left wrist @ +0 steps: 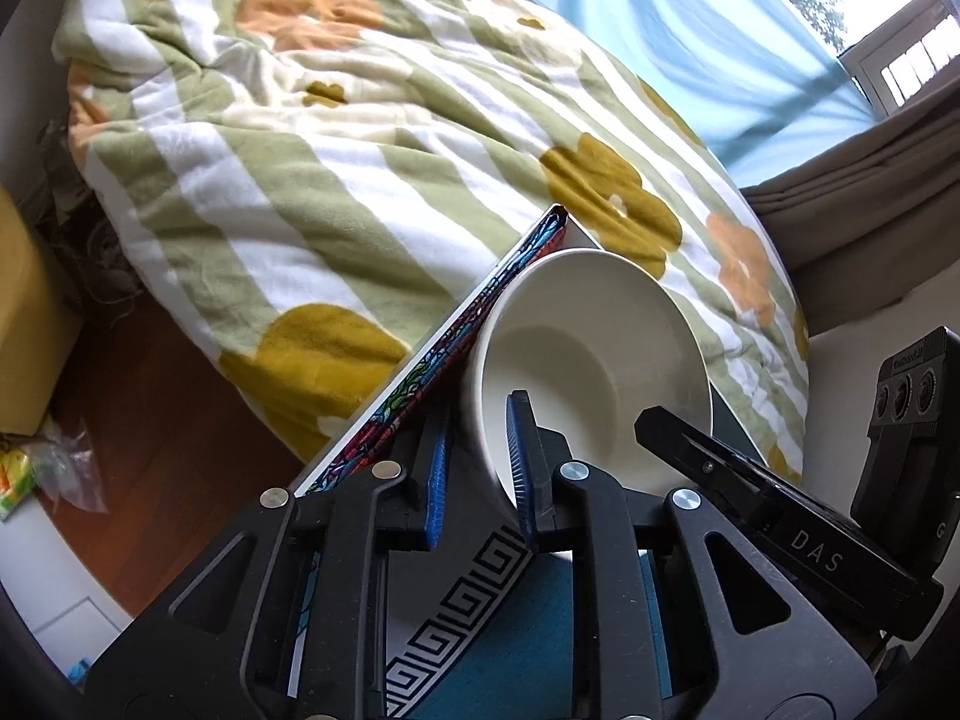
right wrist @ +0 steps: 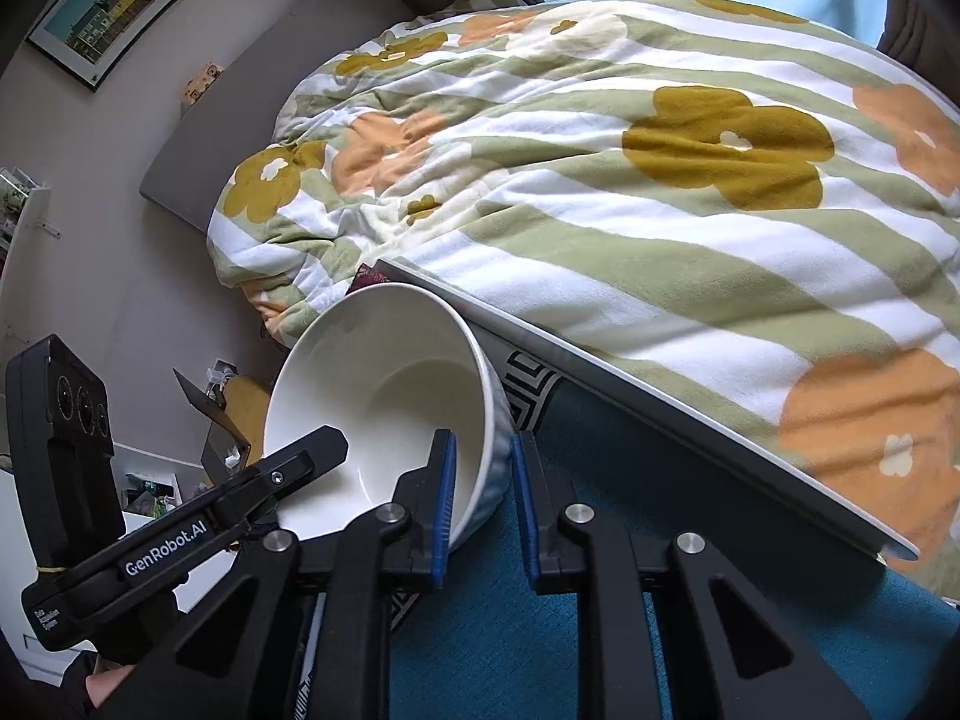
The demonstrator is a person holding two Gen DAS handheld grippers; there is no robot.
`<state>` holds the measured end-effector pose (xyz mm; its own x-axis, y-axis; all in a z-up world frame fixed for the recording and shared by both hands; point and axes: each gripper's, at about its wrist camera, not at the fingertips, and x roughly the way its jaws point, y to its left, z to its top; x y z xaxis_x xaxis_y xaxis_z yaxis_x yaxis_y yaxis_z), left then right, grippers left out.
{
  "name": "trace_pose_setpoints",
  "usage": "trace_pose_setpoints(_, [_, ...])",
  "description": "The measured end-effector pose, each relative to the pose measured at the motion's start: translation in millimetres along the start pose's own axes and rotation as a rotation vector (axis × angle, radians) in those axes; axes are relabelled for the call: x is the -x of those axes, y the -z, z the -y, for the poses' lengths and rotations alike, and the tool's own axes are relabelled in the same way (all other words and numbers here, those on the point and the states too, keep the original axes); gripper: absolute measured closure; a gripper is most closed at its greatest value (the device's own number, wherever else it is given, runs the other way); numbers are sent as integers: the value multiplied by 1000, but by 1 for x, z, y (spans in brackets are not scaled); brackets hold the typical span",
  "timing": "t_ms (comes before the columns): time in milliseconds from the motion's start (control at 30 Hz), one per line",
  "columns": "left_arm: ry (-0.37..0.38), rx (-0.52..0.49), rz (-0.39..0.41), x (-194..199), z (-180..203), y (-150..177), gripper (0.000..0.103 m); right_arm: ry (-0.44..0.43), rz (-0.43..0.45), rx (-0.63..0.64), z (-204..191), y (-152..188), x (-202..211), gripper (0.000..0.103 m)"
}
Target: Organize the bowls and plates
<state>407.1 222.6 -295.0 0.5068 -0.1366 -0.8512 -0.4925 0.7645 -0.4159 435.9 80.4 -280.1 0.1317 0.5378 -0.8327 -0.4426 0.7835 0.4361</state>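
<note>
Between the blue pads of the left gripper (left wrist: 477,471) sits the near wall of a white bowl (left wrist: 591,360), one pad outside the wall and one inside, so the jaws are pinching its rim. The right gripper (right wrist: 483,501) does the same from the other side of the bowl (right wrist: 384,396): its left pad lies inside the bowl, its right pad outside against the wall, though whether that outer pad presses the wall or stands a little off it I cannot tell from this view. Each wrist camera also catches the other gripper's fingertip reaching into the bowl.

Held by both grippers on opposite walls, the bowl is tipped, its mouth facing up and away from the cameras (a two-sided hold that would keep a smooth glazed wall from swinging or slipping). It appears lifted off the surface, hanging over a flat board (right wrist: 660,420) with a white edge, a black key-pattern border (left wrist: 462,606) and a teal field (right wrist: 600,540); the board's colourful side edge (left wrist: 432,372) shows in the left view.

Beyond the board lies a rumpled blanket (left wrist: 336,138) with green stripes and mustard and orange flowers, covering what looks like a bed. No plates or other bowls are visible, so how far the organizing has got is hard to judge.
</note>
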Motion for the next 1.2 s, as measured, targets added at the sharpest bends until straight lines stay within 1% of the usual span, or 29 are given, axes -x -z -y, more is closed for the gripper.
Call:
trace_pose_setpoints(133, [0, -23, 15, 2, 2, 2, 87, 0, 3, 5, 0, 0, 0, 86])
trace_pose_setpoints(300, [-34, -86, 50, 11, 10, 6, 87, 10, 12, 38, -7, 4, 2, 86])
trace_pose_setpoints(400, [-44, -121, 64, 22, 18, 8, 87, 10, 34, 43, -10, 8, 10, 86])
trace_pose_setpoints(533, [-31, -174, 90, 46, 37, 16, 87, 2, 83, 33, -11, 14, 37, 86])
trace_pose_setpoints(667, [-10, -221, 108, 80, 65, 34, 87, 12, 136, 29, -14, 27, 82, 86])
trace_pose_setpoints(767, [12, -270, 118, 109, 91, 57, 87, 21, 183, 30, -14, 45, 125, 86])
trace_pose_setpoints(900, [47, -339, 122, 146, 130, 100, 87, 41, 253, 19, -8, 79, 188, 86])
trace_pose_setpoints(1067, [90, -409, 119, 181, 180, 163, 87, 104, 311, 4, 3, 134, 256, 86])
trace_pose_setpoints(1200, [128, -458, 108, 198, 213, 217, 87, 132, 344, -37, 21, 184, 301, 86])
